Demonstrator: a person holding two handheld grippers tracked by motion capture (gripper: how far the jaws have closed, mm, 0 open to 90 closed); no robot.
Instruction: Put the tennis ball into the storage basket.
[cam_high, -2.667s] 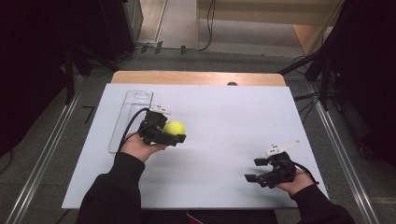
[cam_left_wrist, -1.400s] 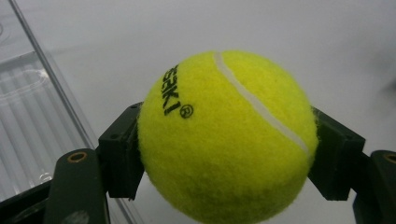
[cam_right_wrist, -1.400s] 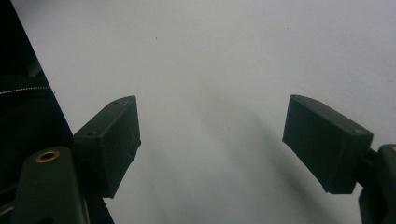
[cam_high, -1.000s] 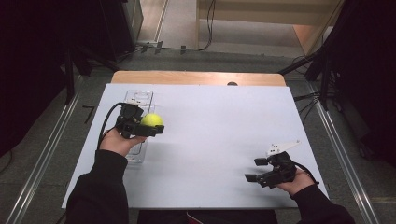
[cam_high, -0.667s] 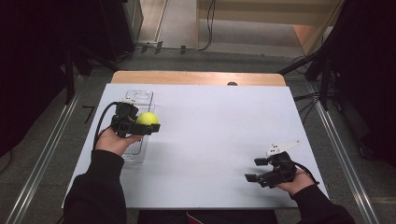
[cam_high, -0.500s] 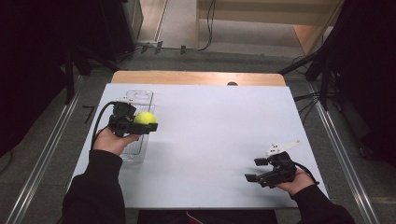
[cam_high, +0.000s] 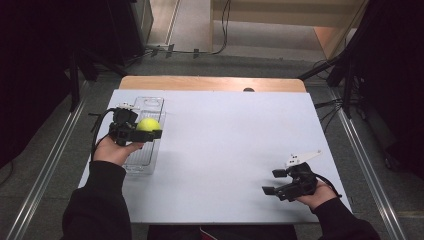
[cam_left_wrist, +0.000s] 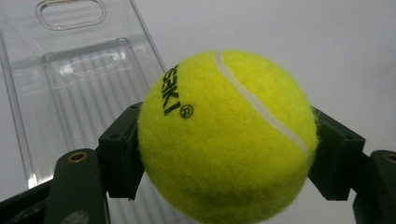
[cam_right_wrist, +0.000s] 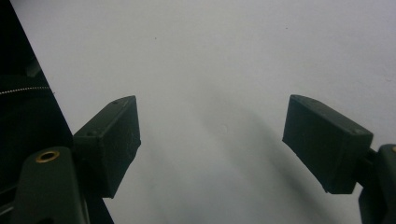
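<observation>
Yellow tennis ball (cam_left_wrist: 226, 140) is clamped between both jaws of left gripper (cam_high: 134, 131), black letters and white seam visible on it. Ball + gripper hang above the clear plastic tray (cam_high: 151, 103), over its middle part; tray lies at left edge of white table (cam_high: 235, 140). Whether ball touches tray, cannot tell. Right gripper (cam_high: 290, 182) is far from tray, near the table's front right corner, jaws spread wide w/ nothing between, just white surface.

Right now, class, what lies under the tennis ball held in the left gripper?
Under the tennis ball lies the clear plastic tray on the white table. The ball covers part of the tray's floor.
</observation>
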